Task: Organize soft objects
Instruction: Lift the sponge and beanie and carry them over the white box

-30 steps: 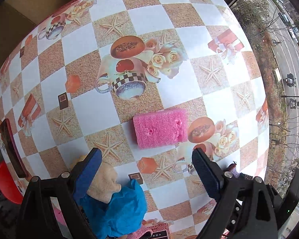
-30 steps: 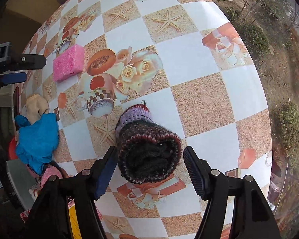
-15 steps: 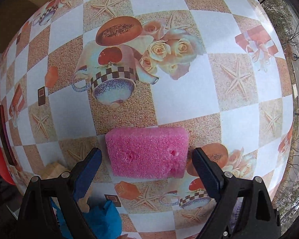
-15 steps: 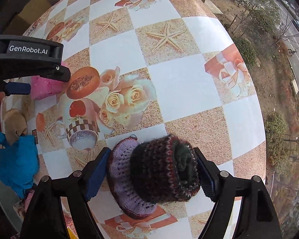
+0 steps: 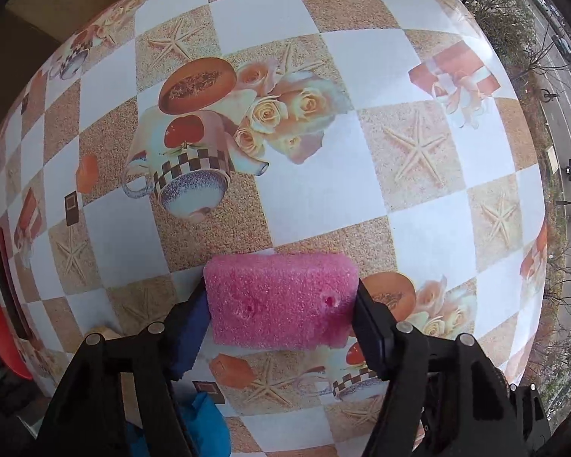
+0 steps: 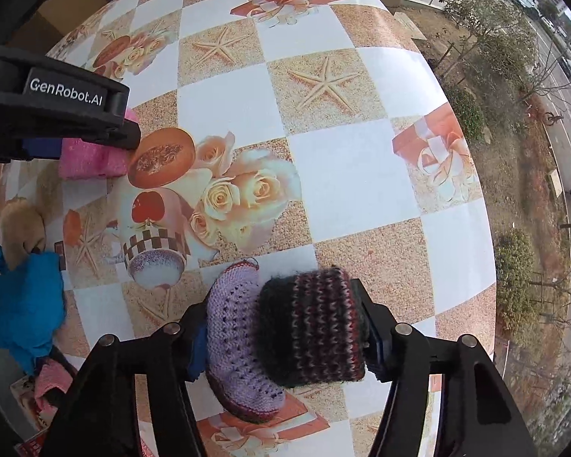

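Sponge [image 5: 281,301], pink foam block, lies flat on the checked tablecloth [image 5: 323,160], between the fingers of my left gripper [image 5: 281,323]. Its long axis runs left to right, straight across the gap. The jaws are closing and both pads sit against the short ends, so I count it as gripped. I judge it very light and springy, with open pores and two small pits on top. It should dent under the pads without slipping. End-to-end is the sensible hold; a hard squeeze would only bow it.

Knitted hat [image 6: 285,335], rolled up, sits between the fingers of my right gripper [image 6: 285,337], jaws closing, pads pressing into the yarn on both sides. The lilac part lies left, the dark striped cuff right and towards the far side. The roll's axis runs roughly left to right. I expect it to be soft, bulky, grippy, and likely to sag or unroll if held at one layer only; better to take the whole bundle.

Blue cloth [image 6: 23,304] and tan plush [image 6: 21,224] lie at the left edge.
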`<state>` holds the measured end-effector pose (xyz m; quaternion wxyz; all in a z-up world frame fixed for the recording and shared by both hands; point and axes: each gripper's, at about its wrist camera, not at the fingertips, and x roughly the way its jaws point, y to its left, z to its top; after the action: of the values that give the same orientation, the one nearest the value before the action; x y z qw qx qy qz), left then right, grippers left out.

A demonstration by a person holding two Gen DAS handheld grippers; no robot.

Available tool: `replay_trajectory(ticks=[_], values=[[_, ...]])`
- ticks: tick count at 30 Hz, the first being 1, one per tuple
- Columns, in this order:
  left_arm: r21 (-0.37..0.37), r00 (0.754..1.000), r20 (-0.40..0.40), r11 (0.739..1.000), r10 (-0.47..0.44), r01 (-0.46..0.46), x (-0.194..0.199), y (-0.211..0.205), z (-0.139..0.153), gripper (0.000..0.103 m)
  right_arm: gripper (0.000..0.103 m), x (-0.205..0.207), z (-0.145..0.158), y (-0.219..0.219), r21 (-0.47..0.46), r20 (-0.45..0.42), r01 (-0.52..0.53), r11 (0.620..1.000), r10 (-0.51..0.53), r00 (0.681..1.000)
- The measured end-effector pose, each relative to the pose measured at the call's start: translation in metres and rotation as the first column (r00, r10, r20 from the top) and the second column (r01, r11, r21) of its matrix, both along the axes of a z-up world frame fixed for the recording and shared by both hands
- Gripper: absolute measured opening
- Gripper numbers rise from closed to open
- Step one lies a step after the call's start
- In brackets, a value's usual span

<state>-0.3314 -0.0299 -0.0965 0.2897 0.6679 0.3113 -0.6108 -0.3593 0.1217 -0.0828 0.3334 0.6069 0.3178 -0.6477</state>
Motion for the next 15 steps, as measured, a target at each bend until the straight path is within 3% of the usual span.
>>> replay_trajectory(ticks=[8,15], values=[[-0.065,0.988,-0.143,0.997,-0.06,0.051,0.01,0.032,0.082,0.072,0.06,0.006,0.04,0.056,-0.078,0.115,0.047,0.996,-0.038,0.993],[-0.095,0.967,-0.202,0.986,-0.157,0.141,0.027,0.075,0.119,0.072,0.06,0.021,0.051,0.078,-0.086,0.147,0.069,0.994,-0.056,0.987]])
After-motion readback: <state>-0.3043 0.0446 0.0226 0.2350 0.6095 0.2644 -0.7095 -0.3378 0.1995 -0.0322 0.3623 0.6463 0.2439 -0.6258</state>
